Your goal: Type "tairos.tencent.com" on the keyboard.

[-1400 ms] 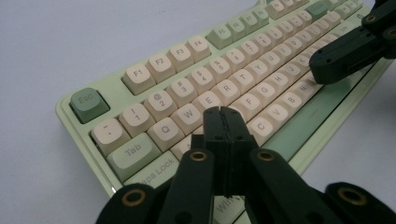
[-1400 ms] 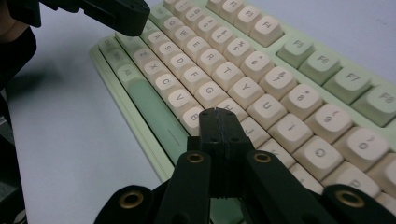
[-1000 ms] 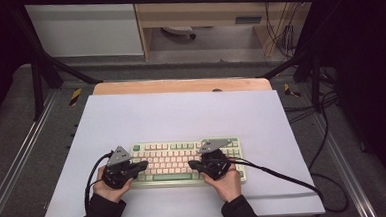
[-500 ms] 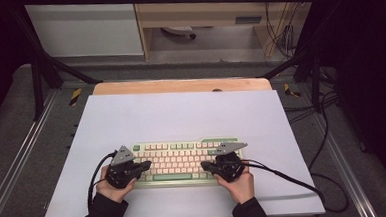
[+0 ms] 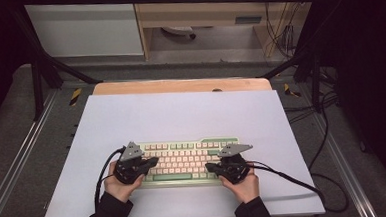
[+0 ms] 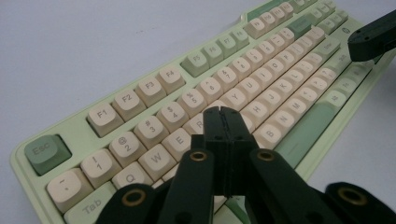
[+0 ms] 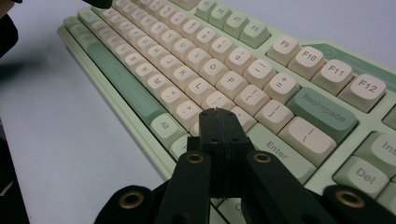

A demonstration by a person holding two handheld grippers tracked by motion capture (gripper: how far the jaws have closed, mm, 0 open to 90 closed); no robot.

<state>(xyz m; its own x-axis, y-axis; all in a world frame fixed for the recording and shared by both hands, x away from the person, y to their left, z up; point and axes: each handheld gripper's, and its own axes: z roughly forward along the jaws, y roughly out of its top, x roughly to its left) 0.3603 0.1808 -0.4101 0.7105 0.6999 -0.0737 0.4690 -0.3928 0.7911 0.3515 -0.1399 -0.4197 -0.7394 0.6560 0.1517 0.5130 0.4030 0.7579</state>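
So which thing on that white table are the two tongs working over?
Look at the white table, near its front edge. There lies a keyboard with a pale green case and cream keys, between the left tongs and right tongs. It is the sole object lying on the sheet.

1. My surface (image 5: 181,114) has a pale lilac-white cover, and most of it is bare.
2. Behind this cover I see a strip of light wood (image 5: 180,85) along the far edge.
3. Dark metal frame bars (image 5: 39,71) stand at the left and at the right.
4. Black cables (image 5: 326,111) lie on the grey floor (image 5: 13,148) at the right side.
5. A white cabinet (image 5: 84,29) stands far behind, at the left.
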